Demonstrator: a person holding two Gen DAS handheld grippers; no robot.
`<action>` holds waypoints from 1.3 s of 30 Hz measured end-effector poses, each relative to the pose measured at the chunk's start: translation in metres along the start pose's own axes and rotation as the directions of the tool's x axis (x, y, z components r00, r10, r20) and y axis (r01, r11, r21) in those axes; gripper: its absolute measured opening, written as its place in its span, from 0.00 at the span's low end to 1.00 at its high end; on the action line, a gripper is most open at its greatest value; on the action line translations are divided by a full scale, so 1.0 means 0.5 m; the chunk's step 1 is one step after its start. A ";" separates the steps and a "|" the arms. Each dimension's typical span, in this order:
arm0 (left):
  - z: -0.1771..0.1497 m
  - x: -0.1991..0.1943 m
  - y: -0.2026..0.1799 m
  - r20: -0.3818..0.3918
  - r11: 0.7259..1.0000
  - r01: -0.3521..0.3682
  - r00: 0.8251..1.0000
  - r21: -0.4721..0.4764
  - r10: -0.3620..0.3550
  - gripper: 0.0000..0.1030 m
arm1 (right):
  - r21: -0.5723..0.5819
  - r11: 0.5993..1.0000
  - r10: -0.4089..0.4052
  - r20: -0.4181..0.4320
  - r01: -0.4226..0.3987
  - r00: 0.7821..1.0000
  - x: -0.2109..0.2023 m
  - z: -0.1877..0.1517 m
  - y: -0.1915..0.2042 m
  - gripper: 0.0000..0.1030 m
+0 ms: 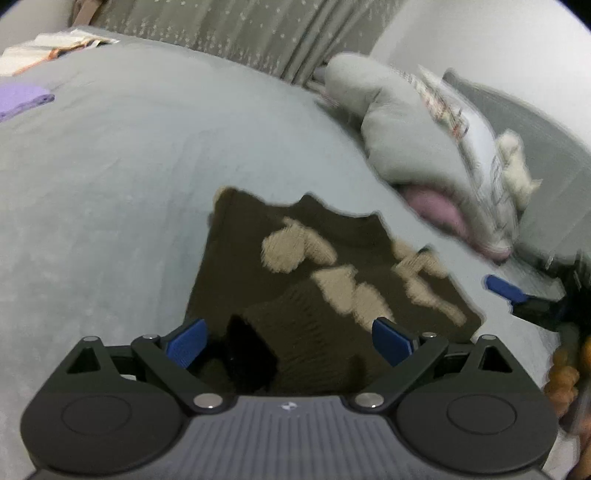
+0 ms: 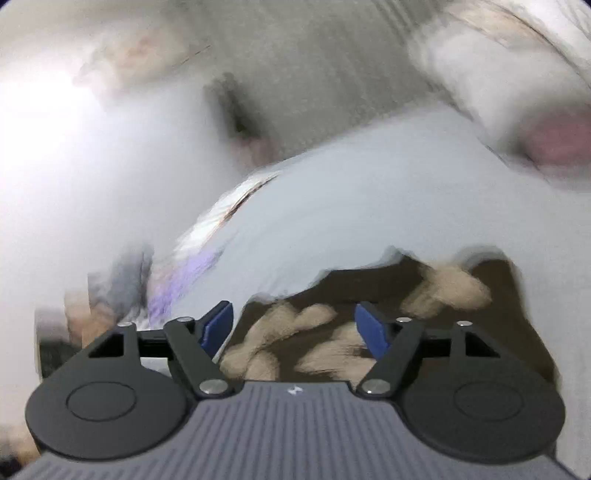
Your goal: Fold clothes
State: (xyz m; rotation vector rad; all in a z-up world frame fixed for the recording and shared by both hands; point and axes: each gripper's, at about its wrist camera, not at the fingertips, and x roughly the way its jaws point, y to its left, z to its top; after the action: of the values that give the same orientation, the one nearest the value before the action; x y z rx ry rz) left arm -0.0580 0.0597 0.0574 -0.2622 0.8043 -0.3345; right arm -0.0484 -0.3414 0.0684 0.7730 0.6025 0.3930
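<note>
A dark brown knit sweater (image 1: 332,280) with beige lettering lies partly folded on the grey bed cover (image 1: 110,192); a ribbed cuff lies on top near me. My left gripper (image 1: 290,343) is open just above the sweater's near edge, holding nothing. My right gripper (image 1: 506,290) shows at the sweater's right side in the left wrist view. In the blurred right wrist view the right gripper (image 2: 293,328) is open over the sweater (image 2: 424,295), holding nothing.
Grey and patterned pillows (image 1: 417,136) with a pink item (image 1: 436,210) are piled at the right. A purple folded cloth (image 1: 22,99) and white papers (image 1: 55,44) lie at the far left. A grey curtain (image 1: 240,33) hangs behind the bed.
</note>
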 end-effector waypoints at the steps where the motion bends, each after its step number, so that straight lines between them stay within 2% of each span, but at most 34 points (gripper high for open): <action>1: -0.003 0.004 -0.005 -0.004 1.000 -0.021 1.000 0.021 0.021 0.63 | 0.185 0.982 -0.035 0.014 0.032 0.999 -0.024 0.011 -0.078 0.74; 2: -0.007 0.009 -0.013 -0.004 0.998 -0.045 0.999 0.047 0.045 0.55 | 0.279 0.959 -0.063 0.021 0.055 0.998 -0.040 0.012 -0.120 0.74; 5: -0.009 0.011 -0.020 0.004 0.996 -0.064 0.998 0.068 0.064 0.36 | 0.430 0.899 -0.099 0.020 0.081 0.995 -0.075 -0.005 -0.186 0.74; 8: -0.005 0.005 -0.019 0.011 0.996 -0.057 0.998 0.063 0.056 0.25 | 0.457 0.888 -0.061 -0.001 0.055 0.998 -0.083 -0.015 -0.191 0.74; 10: -0.004 0.001 -0.022 0.018 0.996 -0.057 0.998 0.068 0.056 0.21 | 0.451 0.892 -0.039 -0.013 0.041 0.999 -0.080 -0.019 -0.182 0.76; 14: -0.008 -0.005 -0.031 0.033 0.993 -0.063 0.998 0.102 0.060 0.18 | 0.463 0.885 -0.045 -0.025 0.051 0.999 -0.076 -0.035 -0.186 0.77; 17: -0.011 -0.007 -0.024 0.029 0.994 -0.058 0.998 0.091 0.056 0.18 | 0.491 0.869 -0.048 -0.038 0.061 0.998 -0.073 -0.052 -0.195 0.77; 22: -0.008 -0.022 -0.017 0.027 0.997 -0.046 0.999 0.067 0.045 0.18 | 0.486 0.872 -0.045 -0.050 0.064 0.998 -0.056 -0.055 -0.200 0.77; 29: -0.001 -0.022 0.011 -0.001 0.999 0.000 1.000 -0.040 0.000 0.15 | 0.525 0.850 -0.040 -0.003 0.035 0.999 -0.064 -0.061 -0.220 0.77; 33: -0.005 -0.020 0.000 -0.003 1.000 -0.017 1.000 -0.019 0.017 0.14 | 0.560 0.828 -0.020 0.076 -0.026 0.997 -0.062 -0.063 -0.240 0.78; 36: -0.012 -0.010 -0.006 -0.017 0.999 -0.047 0.999 0.001 0.047 0.14 | 0.582 0.813 -0.026 0.077 -0.024 0.997 -0.034 -0.082 -0.254 0.78; 39: -0.016 -0.003 -0.011 -0.031 0.996 -0.081 0.996 0.033 0.082 0.14 | 0.564 0.826 -0.050 0.089 -0.009 0.995 -0.030 -0.078 -0.241 0.77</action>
State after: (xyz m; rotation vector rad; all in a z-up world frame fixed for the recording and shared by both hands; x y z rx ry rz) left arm -0.0657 0.0545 0.0550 -0.1942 0.8389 -0.2750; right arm -0.0712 -0.4082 -0.0377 1.3486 0.6395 0.1461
